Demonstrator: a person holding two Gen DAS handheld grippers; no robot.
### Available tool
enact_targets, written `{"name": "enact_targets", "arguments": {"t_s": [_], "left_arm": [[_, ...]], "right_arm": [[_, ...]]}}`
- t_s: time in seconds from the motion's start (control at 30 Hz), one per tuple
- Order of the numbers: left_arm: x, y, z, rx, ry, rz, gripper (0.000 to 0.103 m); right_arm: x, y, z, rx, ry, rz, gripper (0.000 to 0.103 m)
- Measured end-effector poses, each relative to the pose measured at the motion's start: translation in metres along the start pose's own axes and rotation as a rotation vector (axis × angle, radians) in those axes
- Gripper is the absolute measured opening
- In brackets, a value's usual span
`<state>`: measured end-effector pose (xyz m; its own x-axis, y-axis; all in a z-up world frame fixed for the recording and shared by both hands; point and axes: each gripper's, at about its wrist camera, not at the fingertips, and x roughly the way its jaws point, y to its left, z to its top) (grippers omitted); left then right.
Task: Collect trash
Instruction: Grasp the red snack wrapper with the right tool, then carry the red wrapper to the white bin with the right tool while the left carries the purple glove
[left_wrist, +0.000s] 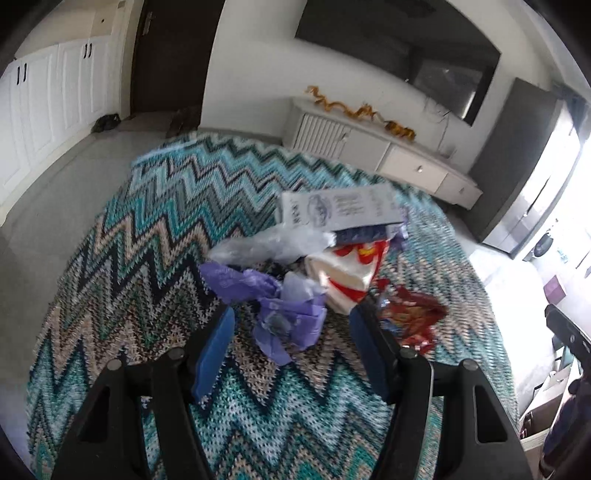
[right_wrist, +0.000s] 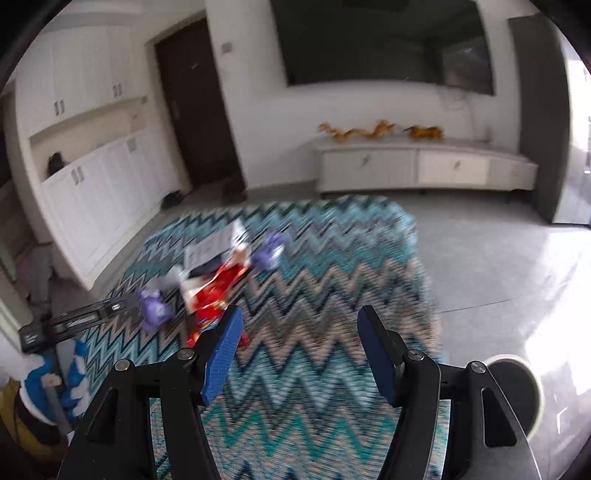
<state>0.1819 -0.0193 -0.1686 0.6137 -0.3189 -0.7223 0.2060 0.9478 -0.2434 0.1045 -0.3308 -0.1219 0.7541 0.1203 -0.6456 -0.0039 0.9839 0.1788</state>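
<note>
A heap of trash lies on a zigzag-patterned rug (left_wrist: 155, 206). It holds a crumpled purple wrapper (left_wrist: 284, 317), a clear plastic bag (left_wrist: 273, 245), a grey-white carton (left_wrist: 340, 208), a red and white pack (left_wrist: 347, 280) and a red snack bag (left_wrist: 413, 314). My left gripper (left_wrist: 291, 321) is open, just above the purple wrapper, which lies between its blue pads. My right gripper (right_wrist: 301, 325) is open and empty above bare rug (right_wrist: 332, 266), to the right of the blurred pile with its red bag (right_wrist: 212, 299) and purple wrapper (right_wrist: 155, 306). The left gripper (right_wrist: 81, 319) shows at the left of the right wrist view.
A low white TV cabinet (left_wrist: 388, 151) stands against the far wall under a dark screen (left_wrist: 399, 48). White cupboards (left_wrist: 48, 99) and a dark door (left_wrist: 170, 55) are at the left. A round bin (right_wrist: 521, 391) sits on the grey floor by the right gripper.
</note>
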Motion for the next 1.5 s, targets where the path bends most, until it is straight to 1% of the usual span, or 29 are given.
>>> {"name": "enact_targets", "arguments": {"t_s": [0.1,0.2,0.3,0.4,0.43,0.47,0.5,0.57,0.67,0.7,0.73,0.77,0.83,0.87,0.9,0.93,1.03,1.07,1.13,1.2,1.37,1.5], "left_arm": [[0.015,0.001,0.000,-0.014,0.021,0.019,0.063],[0.025,0.005,0.000,-0.037,0.032,0.015,0.063],[0.032,0.010,0.000,-0.046,0.028,0.008,0.063],[0.033,0.015,0.000,-0.055,0.002,-0.006,0.063],[0.033,0.016,-0.001,-0.061,0.000,-0.017,0.061],[0.033,0.017,-0.002,-0.059,-0.007,-0.023,0.055],[0.033,0.018,-0.003,-0.058,-0.008,-0.036,0.052],[0.033,0.017,-0.006,-0.053,-0.003,-0.063,0.042],[0.034,0.014,-0.007,-0.029,-0.008,-0.068,0.038],[0.033,0.013,-0.007,-0.023,-0.008,-0.071,0.038],[0.033,0.012,-0.006,-0.020,-0.009,-0.069,0.037],[0.033,0.011,-0.006,-0.018,-0.010,-0.069,0.036],[0.032,0.010,-0.007,-0.013,-0.010,-0.068,0.034],[0.031,0.008,-0.008,-0.007,-0.010,-0.066,0.034],[0.029,0.007,-0.009,-0.002,-0.010,-0.063,0.034],[0.028,0.006,-0.010,0.000,-0.010,-0.062,0.034],[0.019,0.004,-0.013,0.007,-0.011,-0.061,0.033],[0.016,0.003,-0.014,0.009,-0.012,-0.060,0.033],[0.008,0.003,-0.016,0.013,-0.016,-0.059,0.033],[-0.001,0.003,-0.018,0.020,-0.024,-0.056,0.033],[-0.024,-0.003,-0.023,0.039,-0.044,-0.049,0.033],[-0.040,-0.011,-0.026,0.058,-0.058,-0.058,0.033]], "right_arm": [[0.028,0.012,0.000,-0.019,0.045,0.047,0.066],[0.050,0.020,0.002,-0.033,0.074,0.087,0.068],[0.078,0.031,0.003,-0.037,0.111,0.138,0.069],[0.101,0.042,0.004,-0.046,0.141,0.179,0.069],[0.108,0.046,0.003,-0.048,0.148,0.187,0.069],[0.114,0.049,0.003,-0.050,0.156,0.198,0.069],[0.123,0.052,0.002,-0.052,0.166,0.212,0.069],[0.133,0.055,0.000,-0.053,0.180,0.222,0.069],[0.152,0.058,-0.003,-0.054,0.206,0.229,0.068],[0.157,0.057,-0.003,-0.049,0.213,0.240,0.067],[0.159,0.058,-0.004,-0.048,0.216,0.246,0.064],[0.162,0.059,-0.005,-0.051,0.221,0.253,0.059],[0.166,0.059,-0.007,-0.056,0.229,0.257,0.055],[0.166,0.059,-0.007,-0.058,0.228,0.263,0.051],[0.166,0.060,-0.008,-0.060,0.229,0.269,0.039],[0.164,0.061,-0.009,-0.063,0.228,0.267,0.034],[0.157,0.060,-0.013,-0.067,0.224,0.277,0.027],[0.154,0.060,-0.014,-0.069,0.220,0.281,0.021],[0.144,0.060,-0.017,-0.075,0.212,0.287,0.020],[0.131,0.060,-0.019,-0.081,0.198,0.297,0.016],[0.101,0.056,-0.021,-0.086,0.155,0.304,0.016],[0.072,0.047,-0.021,-0.077,0.108,0.291,0.016]]}}
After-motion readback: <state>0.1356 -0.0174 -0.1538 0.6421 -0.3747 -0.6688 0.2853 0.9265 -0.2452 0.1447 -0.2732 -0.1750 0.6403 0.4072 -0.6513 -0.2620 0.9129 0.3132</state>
